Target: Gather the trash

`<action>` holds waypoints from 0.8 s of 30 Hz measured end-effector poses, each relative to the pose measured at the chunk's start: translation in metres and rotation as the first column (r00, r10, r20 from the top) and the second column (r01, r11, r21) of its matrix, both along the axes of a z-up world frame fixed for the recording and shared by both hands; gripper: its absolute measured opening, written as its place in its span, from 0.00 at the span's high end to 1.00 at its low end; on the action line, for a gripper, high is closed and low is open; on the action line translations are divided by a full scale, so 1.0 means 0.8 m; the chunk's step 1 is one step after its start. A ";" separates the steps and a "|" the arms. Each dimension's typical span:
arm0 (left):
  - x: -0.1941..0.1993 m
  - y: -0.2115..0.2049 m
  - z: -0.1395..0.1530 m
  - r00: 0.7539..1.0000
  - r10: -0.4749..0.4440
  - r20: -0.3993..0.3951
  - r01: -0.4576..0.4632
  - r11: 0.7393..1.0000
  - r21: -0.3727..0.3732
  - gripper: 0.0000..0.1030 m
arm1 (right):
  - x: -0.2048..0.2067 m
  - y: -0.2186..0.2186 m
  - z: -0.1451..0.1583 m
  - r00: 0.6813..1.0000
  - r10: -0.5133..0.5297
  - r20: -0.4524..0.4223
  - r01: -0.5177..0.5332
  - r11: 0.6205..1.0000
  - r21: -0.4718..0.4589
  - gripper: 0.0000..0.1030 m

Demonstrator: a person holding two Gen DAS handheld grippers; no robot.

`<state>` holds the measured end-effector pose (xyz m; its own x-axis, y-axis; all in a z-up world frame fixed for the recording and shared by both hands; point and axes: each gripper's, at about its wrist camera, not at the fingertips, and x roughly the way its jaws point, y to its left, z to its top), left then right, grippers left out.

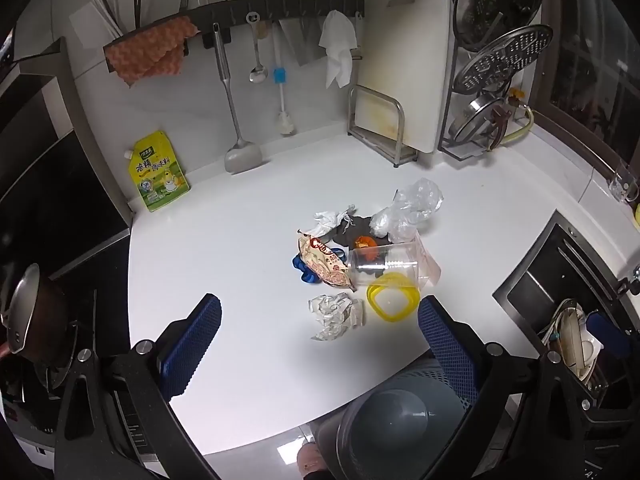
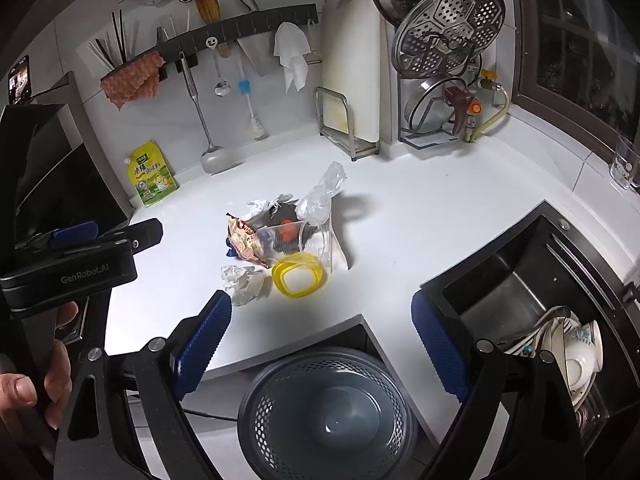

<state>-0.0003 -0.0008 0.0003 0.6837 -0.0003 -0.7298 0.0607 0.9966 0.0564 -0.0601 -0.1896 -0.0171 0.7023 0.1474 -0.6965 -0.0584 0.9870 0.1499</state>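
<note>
I am holding my left gripper (image 1: 320, 344) and right gripper (image 2: 322, 336) wide open, gripping nothing, hovering over the counter's (image 1: 240, 240) near edge. The trash pile (image 1: 360, 264) is lying mid-counter, bare white surface all around it. The gray bin (image 2: 326, 416) is standing below the edge, the sink (image 2: 512, 280) opening rightward.

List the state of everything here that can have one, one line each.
Left gripper: open, holding nothing.
Right gripper: open, holding nothing.
Bin: below the counter edge, looks empty.
Cup: lying on its side.
Yellow lid: flat on the counter, off any container.
Paper wad: crumpled, nearest the grippers.
Snack wrapper: looks opened, flattened.
Plastic bag: scrunched.
Pouch: upright against the wall.
</note>
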 end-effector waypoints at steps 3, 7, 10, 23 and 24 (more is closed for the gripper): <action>0.000 -0.001 0.000 1.000 -0.001 0.001 0.001 1.000 0.003 0.06 | 0.000 0.001 -0.001 1.000 -0.002 -0.002 0.002 1.000 0.001 0.15; 0.000 0.002 0.000 1.000 -0.001 0.005 0.001 1.000 -0.002 0.06 | 0.000 0.001 -0.001 1.000 -0.003 -0.007 0.003 1.000 0.005 0.15; -0.001 0.001 0.002 1.000 -0.003 0.001 0.003 1.000 -0.001 0.06 | 0.000 0.002 -0.001 1.000 -0.001 -0.008 0.001 1.000 0.002 0.15; -0.003 -0.002 -0.005 1.000 -0.001 0.004 0.001 1.000 0.003 0.06 | 0.000 0.002 -0.001 1.000 -0.001 -0.008 0.001 1.000 0.001 0.15; -0.003 -0.003 -0.005 1.000 0.000 0.004 0.000 1.000 0.003 0.06 | 0.000 0.002 -0.001 1.000 -0.001 -0.008 0.001 1.000 0.001 0.15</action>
<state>-0.0027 -0.0028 -0.0040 0.6869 0.0024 -0.7267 0.0601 0.9964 0.0601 -0.0599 -0.1879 -0.0177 0.6969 0.1474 -0.7019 -0.0558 0.9868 0.1518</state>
